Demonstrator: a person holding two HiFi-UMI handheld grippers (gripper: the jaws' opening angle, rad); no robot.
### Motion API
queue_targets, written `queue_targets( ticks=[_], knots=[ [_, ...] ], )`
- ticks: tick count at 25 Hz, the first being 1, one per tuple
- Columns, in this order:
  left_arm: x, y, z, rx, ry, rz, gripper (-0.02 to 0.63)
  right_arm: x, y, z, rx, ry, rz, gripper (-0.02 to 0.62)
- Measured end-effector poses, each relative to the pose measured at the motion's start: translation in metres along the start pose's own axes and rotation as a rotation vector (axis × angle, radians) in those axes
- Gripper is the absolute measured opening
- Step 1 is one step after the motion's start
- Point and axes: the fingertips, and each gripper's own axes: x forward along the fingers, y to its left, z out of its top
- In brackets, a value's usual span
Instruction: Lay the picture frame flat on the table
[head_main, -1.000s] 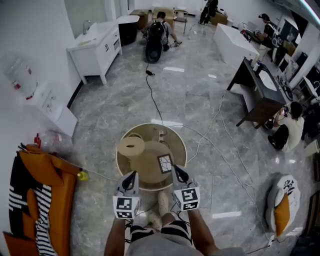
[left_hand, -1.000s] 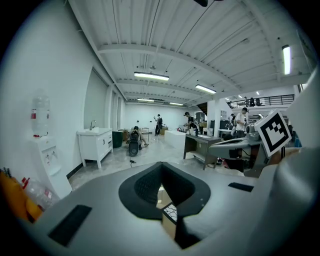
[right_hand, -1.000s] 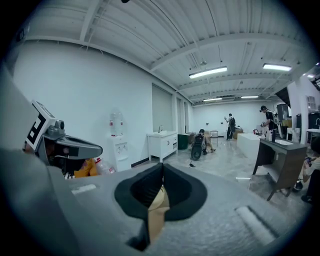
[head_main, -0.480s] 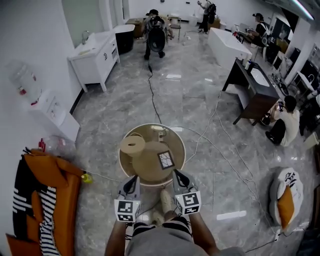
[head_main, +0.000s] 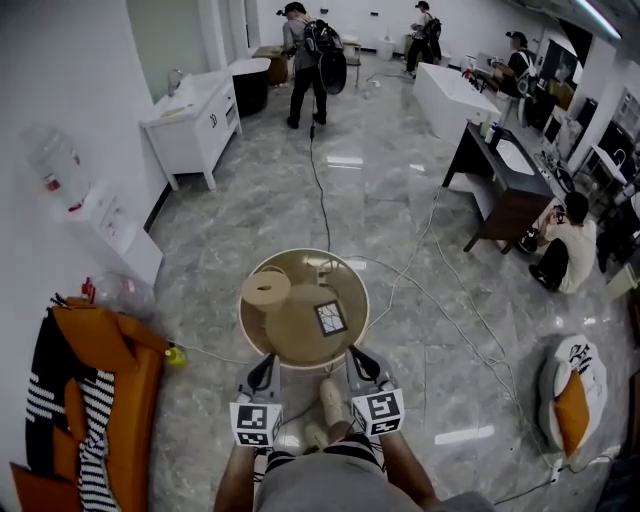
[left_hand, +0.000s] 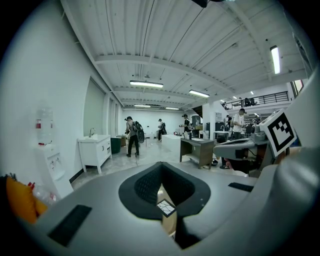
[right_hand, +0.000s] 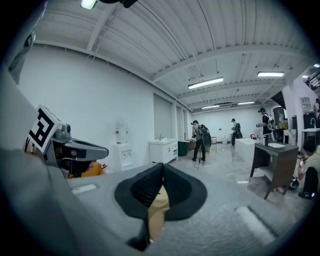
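Standing tilted on the round desk (head_main: 300, 342), the square picture frame (head_main: 331, 318) faces you; your left tongs (head_main: 264, 362) and right tongs (head_main: 356, 354) are closed, empty, near it.

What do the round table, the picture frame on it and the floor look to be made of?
Round table: pale tan, matte, probably wood or laminate.
Picture frame: thin dark border, material too small to tell.
Floor: glossy grey veined stone or marble-look tile, mirroring lights.
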Motion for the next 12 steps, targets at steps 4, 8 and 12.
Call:
queue_targets(
  ticks=[4,8,12],
  knots=[
    [-0.0046,-0.0055,0.0003,0.003,-0.002,0.002,0.015,-0.0053,0.0000,-0.0011,-0.007,0.000,0.008,-0.002],
    [-0.0086,-0.0048,0.0009,0.002,-0.003,0.007,0.015,-0.0067,0.0024,-0.0018,-0.003,0.001,0.013,-0.002],
    [-0.0105,-0.0060,0.0014,0.006,-0.006,0.008,0.015,-0.0096,0.0040,-0.0010,-0.004,-0.006,0.012,-0.002]
  ],
)
